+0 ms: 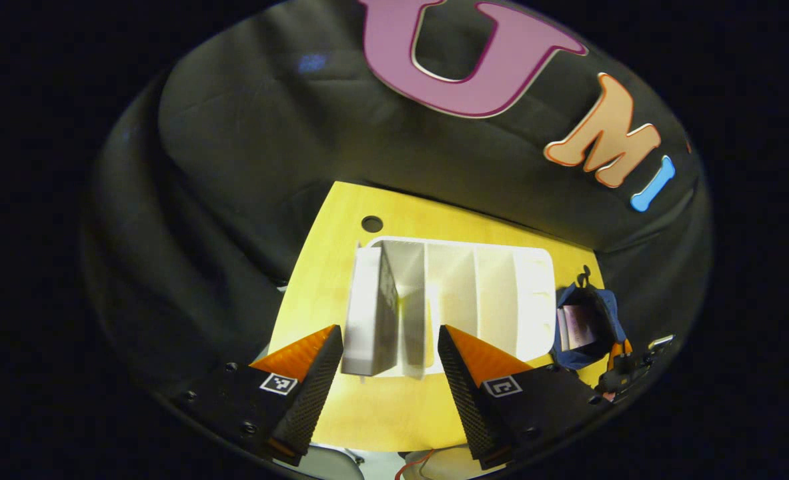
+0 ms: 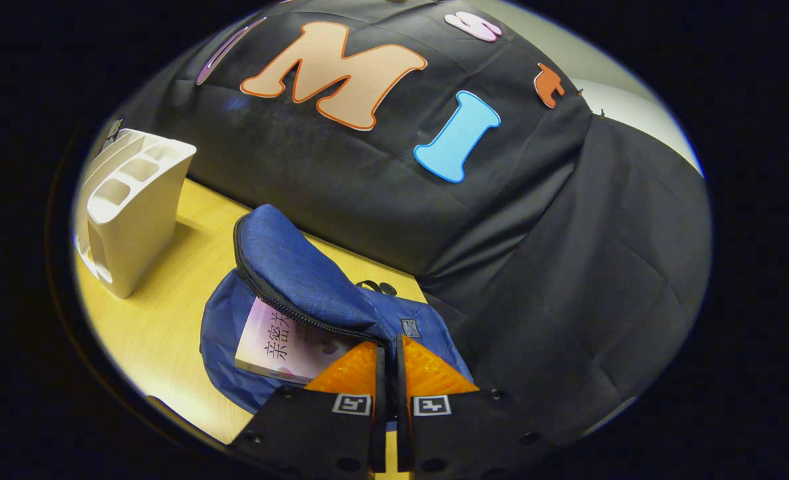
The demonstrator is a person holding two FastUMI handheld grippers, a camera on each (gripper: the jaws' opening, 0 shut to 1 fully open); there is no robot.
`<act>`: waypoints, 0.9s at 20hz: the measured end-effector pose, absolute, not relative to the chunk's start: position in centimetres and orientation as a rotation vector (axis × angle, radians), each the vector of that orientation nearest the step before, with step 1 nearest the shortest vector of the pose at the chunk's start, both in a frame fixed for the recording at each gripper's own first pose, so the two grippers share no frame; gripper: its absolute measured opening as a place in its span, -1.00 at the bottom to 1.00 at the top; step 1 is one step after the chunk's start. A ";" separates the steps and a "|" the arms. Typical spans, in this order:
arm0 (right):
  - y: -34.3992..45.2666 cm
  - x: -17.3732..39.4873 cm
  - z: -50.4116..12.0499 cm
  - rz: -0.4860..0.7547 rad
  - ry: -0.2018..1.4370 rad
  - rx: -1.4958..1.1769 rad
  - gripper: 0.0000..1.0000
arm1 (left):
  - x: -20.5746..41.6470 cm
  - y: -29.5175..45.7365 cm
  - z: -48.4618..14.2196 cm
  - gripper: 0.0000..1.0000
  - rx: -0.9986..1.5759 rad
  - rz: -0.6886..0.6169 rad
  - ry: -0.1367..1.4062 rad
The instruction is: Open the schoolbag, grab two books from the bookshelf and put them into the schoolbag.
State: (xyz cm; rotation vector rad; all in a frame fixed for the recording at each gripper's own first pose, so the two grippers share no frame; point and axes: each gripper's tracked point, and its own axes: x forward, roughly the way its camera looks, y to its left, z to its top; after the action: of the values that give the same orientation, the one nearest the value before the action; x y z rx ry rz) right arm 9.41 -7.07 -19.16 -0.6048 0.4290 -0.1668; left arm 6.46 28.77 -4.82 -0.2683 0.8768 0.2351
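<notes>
In the left gripper view the left claw (image 1: pixel 389 357) is seen spread wide above the yellow table (image 1: pixel 314 280), its fingers set on either side of a white book (image 1: pixel 369 313) standing upright in the white bookshelf (image 1: pixel 494 300), without touching it. In the right gripper view the right claw (image 2: pixel 387 363) is clamped on the zipped rim of the blue schoolbag (image 2: pixel 287 273), which lies open on the table beside the bookshelf; a pink book (image 2: pixel 287 347) is seen inside it

I see the bookshelf (image 2: pixel 131 213) left of the schoolbag (image 2: pixel 301 287) on the table (image 2: pixel 161 320), a book (image 2: pixel 287 347) lying inside the bag.
</notes>
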 end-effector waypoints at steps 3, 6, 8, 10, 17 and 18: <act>-7.1 9.3 -19.1 -0.178 0.435 -0.608 -0.87 | 6.9 29.5 -7.0 0.70 -0.313 0.233 0.926; -7.0 9.1 -19.2 -0.184 0.441 -0.611 -0.87 | 7.4 30.2 -8.7 0.72 -0.353 0.228 0.963; -6.9 9.0 -19.3 -0.186 0.444 -0.614 -0.87 | 7.4 30.7 -9.4 0.69 -0.362 0.217 0.986; -6.8 9.2 -19.3 -0.187 0.447 -0.613 -0.87 | 7.7 31.2 -9.6 0.62 -0.366 0.207 1.003; -6.4 9.4 -19.6 -0.195 0.451 -0.605 -0.87 | 9.1 30.3 -12.0 0.11 -0.362 0.195 1.106; -6.3 9.4 -19.6 -0.195 0.451 -0.606 -0.87 | 9.4 30.1 -12.3 -0.02 -0.362 0.194 1.121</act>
State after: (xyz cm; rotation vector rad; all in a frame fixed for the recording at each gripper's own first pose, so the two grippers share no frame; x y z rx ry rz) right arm 9.44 -6.32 -19.59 -0.6065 0.4508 -0.1946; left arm 9.38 30.08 -12.27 -0.3617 1.1211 0.1937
